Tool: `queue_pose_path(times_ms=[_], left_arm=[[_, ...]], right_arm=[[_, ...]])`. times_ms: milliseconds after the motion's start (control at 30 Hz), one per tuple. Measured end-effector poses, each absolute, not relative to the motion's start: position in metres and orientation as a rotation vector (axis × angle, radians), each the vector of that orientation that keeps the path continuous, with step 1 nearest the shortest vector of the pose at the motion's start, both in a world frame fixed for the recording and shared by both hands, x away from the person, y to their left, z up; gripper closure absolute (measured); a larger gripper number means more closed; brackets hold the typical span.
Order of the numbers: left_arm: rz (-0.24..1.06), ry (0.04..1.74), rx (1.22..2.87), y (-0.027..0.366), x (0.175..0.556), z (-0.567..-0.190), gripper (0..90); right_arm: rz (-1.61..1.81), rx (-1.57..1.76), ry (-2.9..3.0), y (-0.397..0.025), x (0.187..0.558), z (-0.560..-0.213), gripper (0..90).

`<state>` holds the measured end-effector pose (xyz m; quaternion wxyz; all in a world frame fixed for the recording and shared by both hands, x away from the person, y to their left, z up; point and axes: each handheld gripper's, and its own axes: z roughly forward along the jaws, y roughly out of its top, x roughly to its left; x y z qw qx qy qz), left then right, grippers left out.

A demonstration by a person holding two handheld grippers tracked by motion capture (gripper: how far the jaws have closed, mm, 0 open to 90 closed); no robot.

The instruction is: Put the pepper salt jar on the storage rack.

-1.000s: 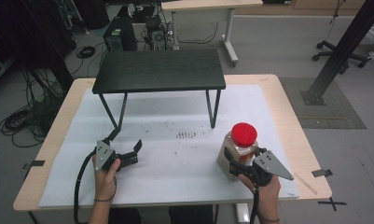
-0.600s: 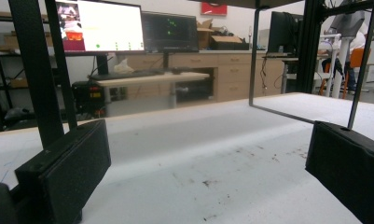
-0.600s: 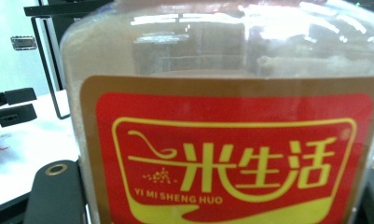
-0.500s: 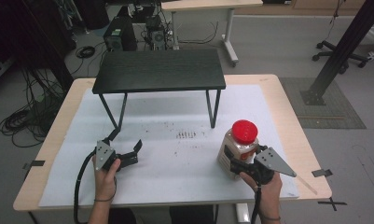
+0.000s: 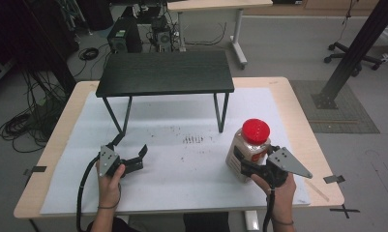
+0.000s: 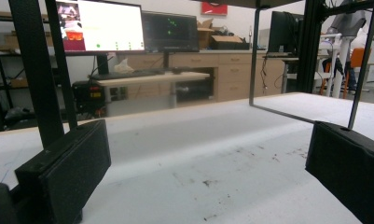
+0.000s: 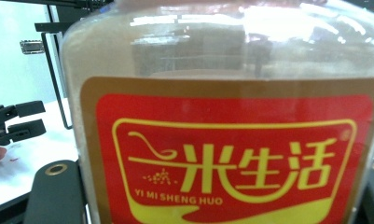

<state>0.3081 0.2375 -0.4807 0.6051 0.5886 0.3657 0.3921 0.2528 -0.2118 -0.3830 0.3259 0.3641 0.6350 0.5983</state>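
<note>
Figure: two-handed handling of a jar at a desk. The right gripper (image 5: pixel 247 166) is clamped on the lower body of a clear jar (image 5: pixel 247 150) with a red lid (image 5: pixel 256 130); the jar stands upright, its long axis vertical, on the white mat (image 5: pixel 182 164) at the near right of the desk (image 5: pixel 298 121). In the right gripper view the jar's red and yellow label (image 7: pixel 231 158) faces the camera squarely and sits between the two black jaws, whose edges show at the lower left and lower right; the pale granular contents rise above the label. The jar therefore lies directly ahead of the right gripper, on its forward axis and within its span, so this hand alone governs it.

The left gripper (image 5: pixel 131 157) rests low on the mat at the near left, well apart from the jar, its jaws spread wide with nothing between them; in the left gripper view the bare, speckled mat lies between its two pads (image 6: pixel 68 172). It points toward the near left leg of the small black table (image 5: pixel 165 72) that stands on the far half of the mat.

The relation that matters for the coming move is vertical and forward: the black tabletop lies beyond and above the jar, with open space beneath it between the thin legs (image 5: pixel 220 111). As a judgement, any lift or carry will keep the jar's axis upright, the grasp being low on a tall body whose lid end stands free above the jaws.
</note>
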Motion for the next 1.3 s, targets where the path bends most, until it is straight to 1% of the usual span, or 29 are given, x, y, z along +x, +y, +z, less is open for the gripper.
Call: queue_pose_path(times_ms=[467,867,1300], left_arm=[[0.937,0.844,1.364,0.236,0.307,-0.481,0.2],[0.927,0.875,1.353,0.237,0.308,-0.48,0.2],[0.929,0.883,1.35,0.237,0.308,-0.48,0.4]], right_arm=[[1.565,0.953,1.66,-0.204,0.252,-0.352,24.6],[1.572,0.919,1.673,-0.208,0.257,-0.32,24.7],[1.643,0.874,1.731,-0.21,0.28,-0.295,24.7]])
